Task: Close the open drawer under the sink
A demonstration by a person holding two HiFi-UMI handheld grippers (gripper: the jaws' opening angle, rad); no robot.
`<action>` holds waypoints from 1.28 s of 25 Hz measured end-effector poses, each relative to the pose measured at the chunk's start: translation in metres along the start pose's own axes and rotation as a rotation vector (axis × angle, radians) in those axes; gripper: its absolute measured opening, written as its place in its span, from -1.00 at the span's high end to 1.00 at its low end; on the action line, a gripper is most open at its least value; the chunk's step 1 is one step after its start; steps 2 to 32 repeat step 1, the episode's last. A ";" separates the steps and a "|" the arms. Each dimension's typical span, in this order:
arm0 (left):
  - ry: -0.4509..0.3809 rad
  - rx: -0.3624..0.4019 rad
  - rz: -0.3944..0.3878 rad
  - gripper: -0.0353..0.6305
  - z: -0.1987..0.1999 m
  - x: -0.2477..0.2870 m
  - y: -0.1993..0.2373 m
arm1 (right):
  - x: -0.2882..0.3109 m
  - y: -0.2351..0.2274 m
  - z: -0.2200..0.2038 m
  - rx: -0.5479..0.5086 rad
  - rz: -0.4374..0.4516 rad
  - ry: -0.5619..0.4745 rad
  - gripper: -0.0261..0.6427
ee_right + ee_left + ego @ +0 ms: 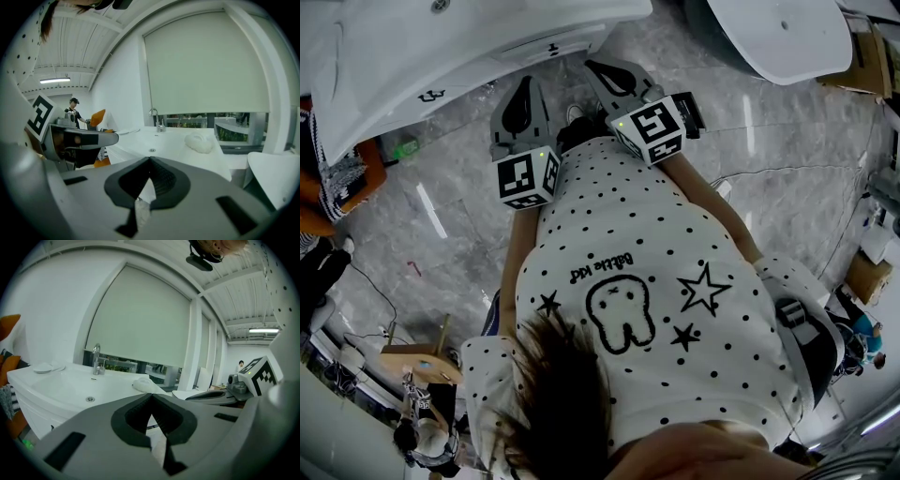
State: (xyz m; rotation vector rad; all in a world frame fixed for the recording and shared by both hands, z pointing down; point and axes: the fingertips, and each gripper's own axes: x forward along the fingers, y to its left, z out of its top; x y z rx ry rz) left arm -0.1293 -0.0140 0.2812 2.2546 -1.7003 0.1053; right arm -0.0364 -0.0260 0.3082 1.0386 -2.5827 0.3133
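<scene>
In the head view a white sink [412, 56] stands ahead at the upper left, with its white cabinet front [534, 47] just beyond my fingertips. No drawer shows plainly in any view. My left gripper [523, 89] and right gripper [602, 67] are held side by side in front of a polka-dot shirt, both pointing at the sink. Each is shut with nothing between its pads. The left gripper view has its tips [152, 395] meeting below the sink basin [79, 385] and faucet [96, 359]. In the right gripper view the tips [150, 160] meet below the same basin [159, 140].
A crumpled white cloth [199, 143] lies on the sink top's right part. A second white basin [778, 33] stands to the right. The floor [787, 159] is grey marble. An orange object [337, 187] sits at the left. A person [72, 110] stands far off.
</scene>
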 end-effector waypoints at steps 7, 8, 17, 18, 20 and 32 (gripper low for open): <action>-0.001 0.000 0.000 0.88 0.001 0.000 0.000 | 0.000 0.000 0.001 -0.001 0.000 0.000 0.88; -0.001 0.000 0.000 0.88 0.001 0.000 0.000 | 0.000 0.000 0.001 -0.001 0.000 0.000 0.88; -0.001 0.000 0.000 0.88 0.001 0.000 0.000 | 0.000 0.000 0.001 -0.001 0.000 0.000 0.88; -0.001 0.000 0.000 0.88 0.001 0.000 0.000 | 0.000 0.000 0.001 -0.001 0.000 0.000 0.88; -0.001 0.000 0.000 0.88 0.001 0.000 0.000 | 0.000 0.000 0.001 -0.001 0.000 0.000 0.88; -0.001 0.000 0.000 0.88 0.001 0.000 0.000 | 0.000 0.000 0.001 -0.001 0.000 0.000 0.88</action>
